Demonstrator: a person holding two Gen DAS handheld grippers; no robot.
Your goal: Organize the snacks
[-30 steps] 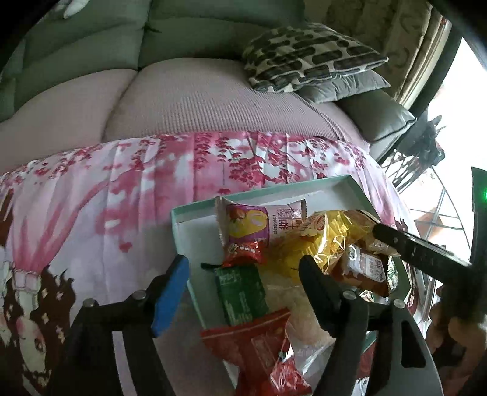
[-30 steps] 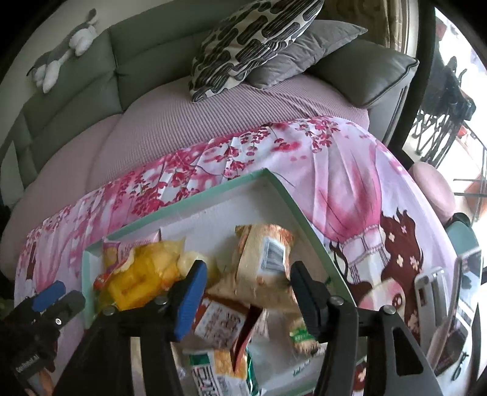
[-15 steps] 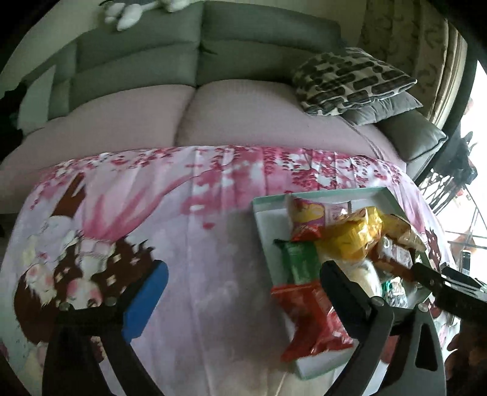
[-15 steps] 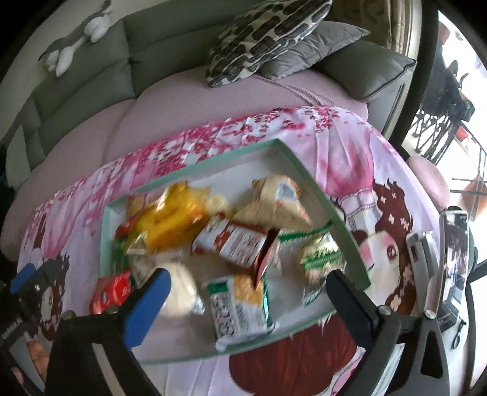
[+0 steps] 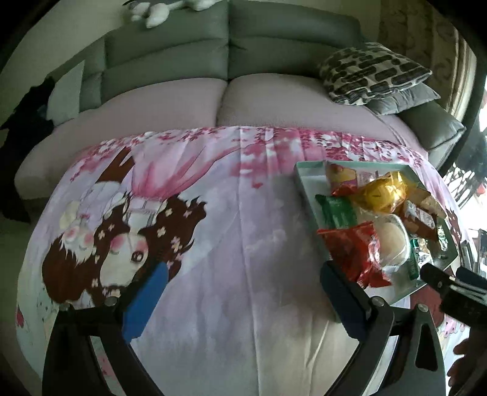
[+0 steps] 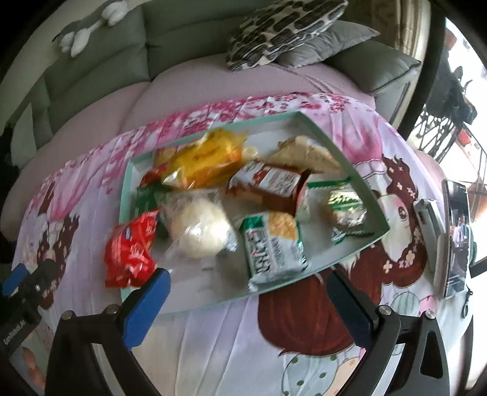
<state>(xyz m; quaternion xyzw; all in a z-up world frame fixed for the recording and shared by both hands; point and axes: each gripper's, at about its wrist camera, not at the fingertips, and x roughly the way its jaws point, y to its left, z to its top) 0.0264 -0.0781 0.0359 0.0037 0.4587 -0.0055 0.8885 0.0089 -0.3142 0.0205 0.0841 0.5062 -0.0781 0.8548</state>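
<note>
Now both grippers, left [image 5: 240, 301] and right [image 6: 248, 307], have pulled back with jaws wide and empty, leaving snack packets piled in the shallow mint-green tray [image 6: 369, 195] on the cloth's right half, so the sorting looks finished.

One tray [image 6: 350, 158]; in it about nine snack packs, among them one red [image 6: 131, 252], one yellow [image 6: 204, 161], two green-and-white [image 6: 274, 246]; two cushions [image 6: 283, 27]; one plush toy [image 6: 88, 24]; one phone [image 6: 456, 237]; two grippers.
</note>
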